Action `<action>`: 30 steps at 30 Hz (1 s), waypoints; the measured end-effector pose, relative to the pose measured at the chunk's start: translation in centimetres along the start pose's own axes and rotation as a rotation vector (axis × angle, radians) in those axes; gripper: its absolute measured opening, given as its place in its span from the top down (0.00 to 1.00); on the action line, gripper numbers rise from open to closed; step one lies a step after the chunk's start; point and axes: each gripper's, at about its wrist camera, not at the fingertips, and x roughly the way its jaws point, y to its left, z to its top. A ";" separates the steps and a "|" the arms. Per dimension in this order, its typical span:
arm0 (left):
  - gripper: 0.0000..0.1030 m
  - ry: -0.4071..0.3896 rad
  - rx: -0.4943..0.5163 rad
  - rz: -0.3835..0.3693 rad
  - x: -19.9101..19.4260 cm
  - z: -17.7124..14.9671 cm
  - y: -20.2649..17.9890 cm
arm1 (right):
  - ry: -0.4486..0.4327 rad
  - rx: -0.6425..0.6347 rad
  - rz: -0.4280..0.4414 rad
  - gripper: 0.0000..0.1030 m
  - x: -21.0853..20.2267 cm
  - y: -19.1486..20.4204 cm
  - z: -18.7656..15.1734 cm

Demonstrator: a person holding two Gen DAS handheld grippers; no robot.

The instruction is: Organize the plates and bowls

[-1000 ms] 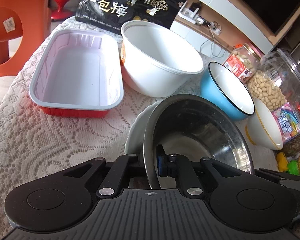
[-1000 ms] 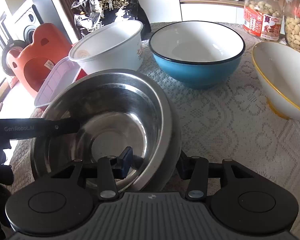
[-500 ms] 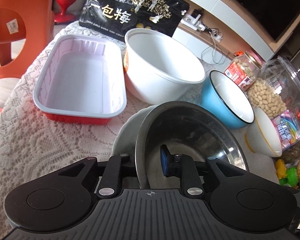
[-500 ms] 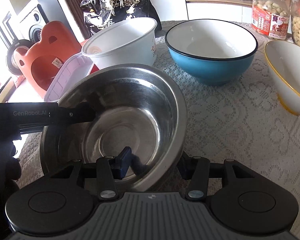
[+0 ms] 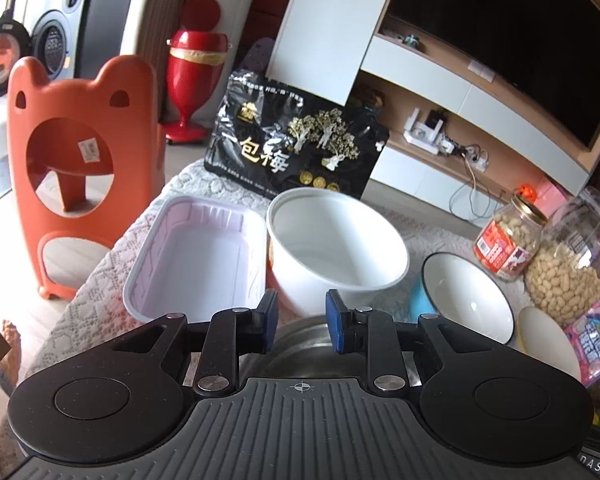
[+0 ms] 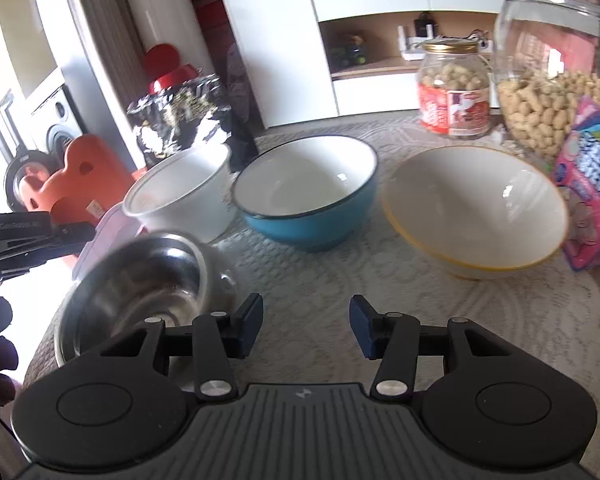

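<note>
A steel bowl [image 6: 140,288] rests at the near left of the lace-covered table [image 6: 380,300], on a pale dish [image 6: 222,276]. Only its far rim [image 5: 300,334] shows in the left wrist view. Just above that rim my left gripper [image 5: 300,308] has its jaws opening, with nothing between the blue pads. My right gripper [image 6: 306,312] stands open over bare cloth to the right of the steel bowl, holding nothing. Behind stand a white bowl [image 5: 336,248], a blue bowl [image 6: 308,188] and a yellow-rimmed bowl [image 6: 472,204].
A pink-lined red tray [image 5: 196,256] lies left of the white bowl, and a black snack bag [image 5: 292,148] stands behind them. Peanut jars [image 6: 454,88] and a pink packet [image 6: 588,184] crowd the right side. An orange stool [image 5: 80,168] stands off the table's left edge.
My left gripper let go of the steel bowl's rim, rose and tipped upward. My right gripper came off the rim it straddled and moved right over the cloth.
</note>
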 end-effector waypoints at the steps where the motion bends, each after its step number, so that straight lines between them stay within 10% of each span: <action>1: 0.73 -0.016 0.004 -0.013 -0.2 0.0 -0.7 | -0.018 0.013 -0.018 0.53 -0.5 -1.1 0.1; 12: 0.73 0.364 0.132 -0.426 7.4 -4.0 -15.0 | -0.123 0.124 -0.253 0.53 -1.5 -11.7 3.4; 30: 0.73 0.433 0.264 -0.310 14.2 -7.1 -21.9 | 0.030 0.184 -0.098 0.65 6.6 -16.6 6.1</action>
